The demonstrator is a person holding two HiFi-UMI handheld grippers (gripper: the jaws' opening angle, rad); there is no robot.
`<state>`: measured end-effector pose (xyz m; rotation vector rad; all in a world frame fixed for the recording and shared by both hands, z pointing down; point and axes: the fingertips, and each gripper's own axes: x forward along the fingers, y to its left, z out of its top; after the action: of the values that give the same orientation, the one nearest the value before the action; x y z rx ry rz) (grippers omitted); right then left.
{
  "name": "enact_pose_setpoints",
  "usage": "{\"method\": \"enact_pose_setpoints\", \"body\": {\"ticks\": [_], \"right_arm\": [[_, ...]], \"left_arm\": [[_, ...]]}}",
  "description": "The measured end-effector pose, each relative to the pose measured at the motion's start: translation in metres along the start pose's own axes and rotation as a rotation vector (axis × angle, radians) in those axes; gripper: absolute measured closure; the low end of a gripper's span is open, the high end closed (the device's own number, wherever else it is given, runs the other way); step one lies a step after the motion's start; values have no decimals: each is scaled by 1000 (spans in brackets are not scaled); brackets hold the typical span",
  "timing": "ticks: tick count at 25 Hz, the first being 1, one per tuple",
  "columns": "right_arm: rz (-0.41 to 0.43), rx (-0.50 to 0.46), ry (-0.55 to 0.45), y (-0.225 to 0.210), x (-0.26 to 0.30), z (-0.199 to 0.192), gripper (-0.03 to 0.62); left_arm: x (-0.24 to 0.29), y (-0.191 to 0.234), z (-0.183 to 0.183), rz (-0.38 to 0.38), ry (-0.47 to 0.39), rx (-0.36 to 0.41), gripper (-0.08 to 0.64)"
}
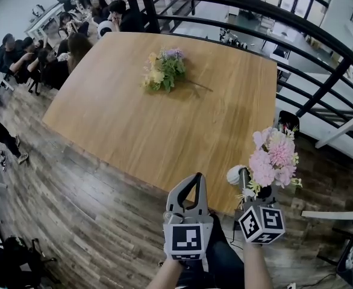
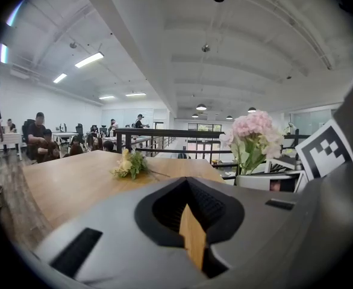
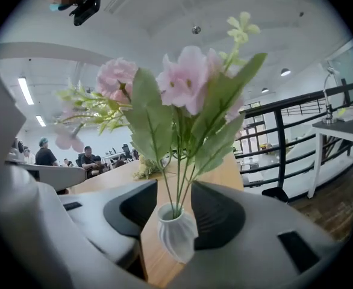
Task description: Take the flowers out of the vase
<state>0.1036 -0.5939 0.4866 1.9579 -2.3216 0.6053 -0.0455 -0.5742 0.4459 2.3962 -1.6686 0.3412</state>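
Note:
A small white ribbed vase (image 1: 234, 174) (image 3: 178, 233) stands on the wooden table (image 1: 164, 125) near its front right edge. It holds a bunch of pink flowers (image 1: 273, 158) (image 3: 182, 77) (image 2: 252, 128) with green leaves. My right gripper (image 1: 249, 185) (image 3: 167, 188) is open around the vase, and bare wood shows between the vase and the left pad. A separate yellow, purple and green bunch (image 1: 163, 71) (image 2: 128, 163) lies on the far side of the table. My left gripper (image 1: 196, 176) (image 2: 185, 180) is shut and empty, just left of the vase at the table's front edge.
A black railing (image 1: 297, 23) runs behind and to the right of the table. Several people sit at desks (image 1: 50, 53) beyond the table's far left corner. Wood-plank floor (image 1: 74, 215) lies below the front edge. A white table (image 3: 345, 128) stands off to the right.

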Motion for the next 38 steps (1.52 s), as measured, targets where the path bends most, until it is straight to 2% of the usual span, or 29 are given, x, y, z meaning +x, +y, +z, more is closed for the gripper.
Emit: {"method": "enact_pose_setpoints", "body": {"ticks": [1, 2, 8, 20, 30, 38], "right_arm": [[6, -2, -4, 1, 0, 1, 406], [11, -4, -8, 1, 0, 2, 449], [8, -48, -17, -1, 0, 6, 531], [19, -93, -19, 6, -1, 8, 557], [12, -136, -39, 12, -4, 35, 561], [38, -158, -56, 22, -4, 60, 561]], "left_arm": [[0, 0, 0, 2, 1, 0, 526], [1, 1, 1, 5, -8, 8, 528], [4, 1, 2, 16, -16, 14, 528], [-1, 2, 0, 36, -19, 12, 526], [-5, 3, 8, 50, -35, -1, 526], [-8, 5, 23, 71, -62, -7, 528]]}}
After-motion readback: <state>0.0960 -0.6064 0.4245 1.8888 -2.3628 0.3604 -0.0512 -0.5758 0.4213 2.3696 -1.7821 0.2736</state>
